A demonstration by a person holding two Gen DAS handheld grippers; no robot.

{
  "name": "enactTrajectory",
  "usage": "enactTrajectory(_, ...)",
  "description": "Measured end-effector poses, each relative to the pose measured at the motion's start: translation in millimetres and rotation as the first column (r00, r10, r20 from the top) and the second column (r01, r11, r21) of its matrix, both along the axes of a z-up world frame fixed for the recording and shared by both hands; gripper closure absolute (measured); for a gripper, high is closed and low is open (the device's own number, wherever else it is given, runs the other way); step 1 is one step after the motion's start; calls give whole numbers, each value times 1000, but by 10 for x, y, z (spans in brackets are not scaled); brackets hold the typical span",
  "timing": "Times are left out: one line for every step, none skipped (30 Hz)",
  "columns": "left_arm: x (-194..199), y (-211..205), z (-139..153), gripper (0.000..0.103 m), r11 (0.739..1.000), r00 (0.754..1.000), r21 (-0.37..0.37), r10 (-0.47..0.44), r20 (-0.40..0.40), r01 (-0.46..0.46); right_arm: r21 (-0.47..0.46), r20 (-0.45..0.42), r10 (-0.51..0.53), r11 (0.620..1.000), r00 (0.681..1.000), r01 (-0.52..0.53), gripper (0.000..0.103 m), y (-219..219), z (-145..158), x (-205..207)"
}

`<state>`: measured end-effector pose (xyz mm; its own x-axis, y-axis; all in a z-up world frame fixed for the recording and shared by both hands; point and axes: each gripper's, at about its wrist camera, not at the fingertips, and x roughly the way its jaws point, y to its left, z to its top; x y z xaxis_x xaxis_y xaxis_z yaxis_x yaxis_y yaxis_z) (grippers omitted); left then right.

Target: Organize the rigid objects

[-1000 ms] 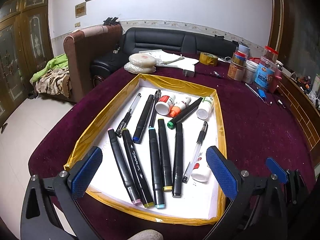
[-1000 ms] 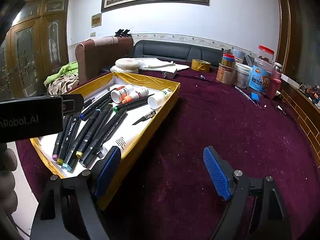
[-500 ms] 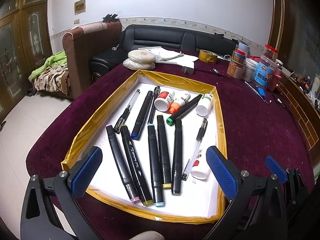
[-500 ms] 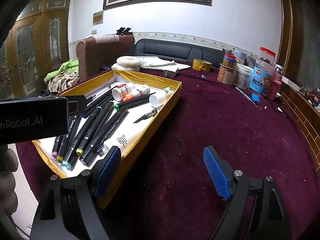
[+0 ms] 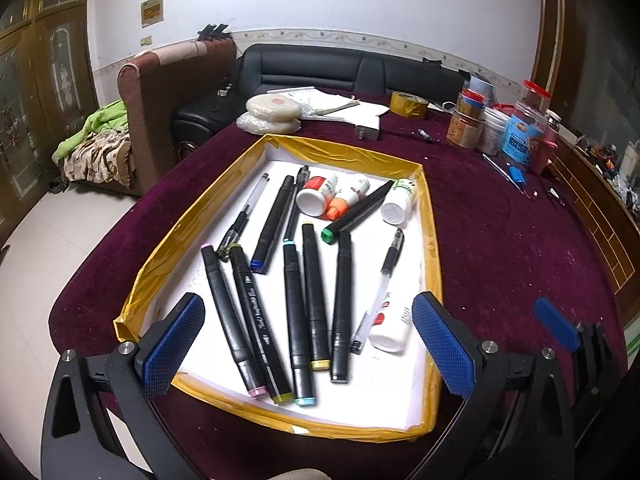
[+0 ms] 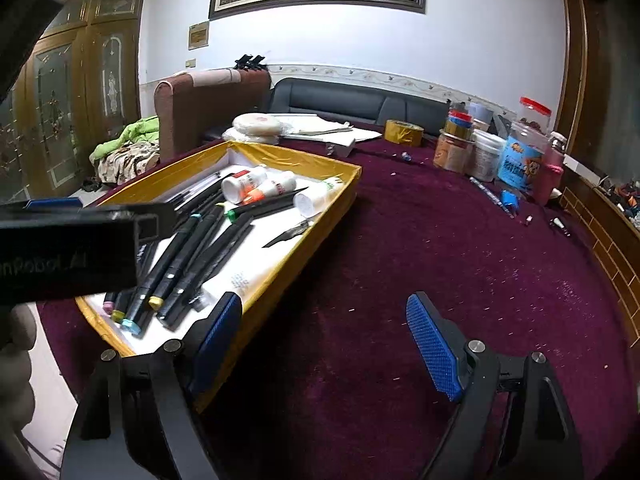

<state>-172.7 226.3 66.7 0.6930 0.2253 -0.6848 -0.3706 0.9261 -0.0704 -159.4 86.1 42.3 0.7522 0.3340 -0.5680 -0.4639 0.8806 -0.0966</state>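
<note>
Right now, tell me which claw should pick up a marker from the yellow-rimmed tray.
Left. The left claw is open and frames the row of black markers in the tray. The right claw is also open but faces bare purple tablecloth beside the tray.

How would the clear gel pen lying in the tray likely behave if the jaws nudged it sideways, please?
The clear gel pen looks slim, rigid and probably light. Its round barrel might roll on the tray's smooth white floor, though the white bottle beside it would likely stop it.
</note>
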Motion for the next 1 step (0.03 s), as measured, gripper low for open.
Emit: enactTrajectory(10, -16, 6, 0, 1000, 1000, 2, -4, 0, 4, 5, 4, -12, 1000, 1000, 12, 22, -54, 30, 22)
